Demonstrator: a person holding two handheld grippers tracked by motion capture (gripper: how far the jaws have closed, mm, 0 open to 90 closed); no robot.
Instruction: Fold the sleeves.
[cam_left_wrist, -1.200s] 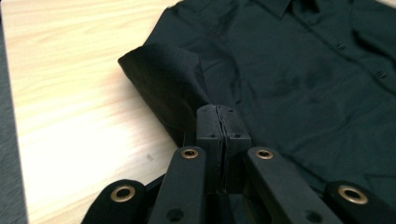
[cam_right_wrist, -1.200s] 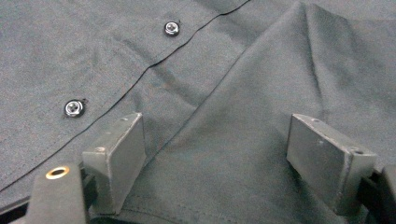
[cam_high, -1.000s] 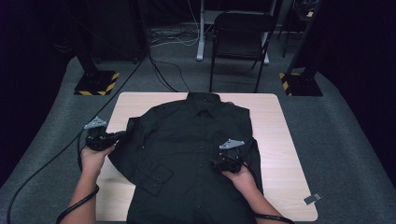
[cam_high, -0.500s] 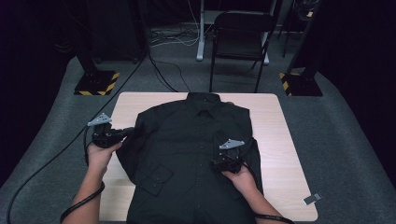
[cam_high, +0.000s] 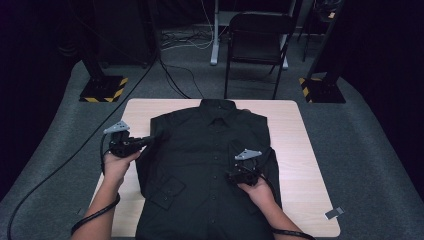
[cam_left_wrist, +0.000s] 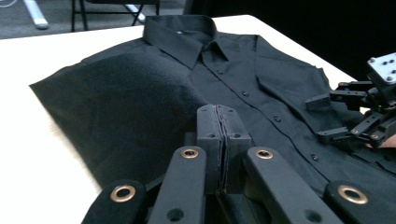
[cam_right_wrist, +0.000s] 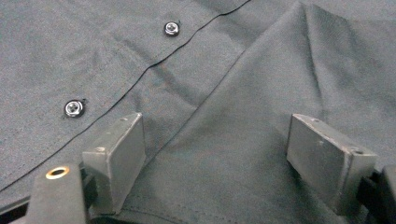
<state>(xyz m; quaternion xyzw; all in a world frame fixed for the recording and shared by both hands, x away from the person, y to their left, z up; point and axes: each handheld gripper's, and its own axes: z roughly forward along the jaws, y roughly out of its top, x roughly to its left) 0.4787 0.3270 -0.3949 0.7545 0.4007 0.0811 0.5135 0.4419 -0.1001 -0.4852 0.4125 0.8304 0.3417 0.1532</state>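
A black button-up shirt (cam_high: 210, 165) lies face up on the light wooden table (cam_high: 295, 130), collar toward the far edge. My left gripper (cam_high: 148, 141) is at the shirt's left edge, shut on a fold of its fabric. In the left gripper view the shut gripper (cam_left_wrist: 223, 116) has the shirt (cam_left_wrist: 261, 70) bulging up against its jaws. My right gripper (cam_high: 235, 175) rests on the shirt's right front, open. Its jaws (cam_right_wrist: 215, 149) stand wide over a folded layer of the shirt (cam_right_wrist: 233, 93) beside the button placket (cam_right_wrist: 172, 28).
A black chair (cam_high: 260, 45) stands beyond the table's far edge. Stand bases with yellow-black stripes (cam_high: 102, 89) (cam_high: 320, 90) sit on the grey floor at both far corners. A small grey tab (cam_high: 334, 213) lies at the table's near right corner.
My left gripper has moved right and away from the person, carrying the shirt's left edge inward over the table. The right gripper has stayed put.
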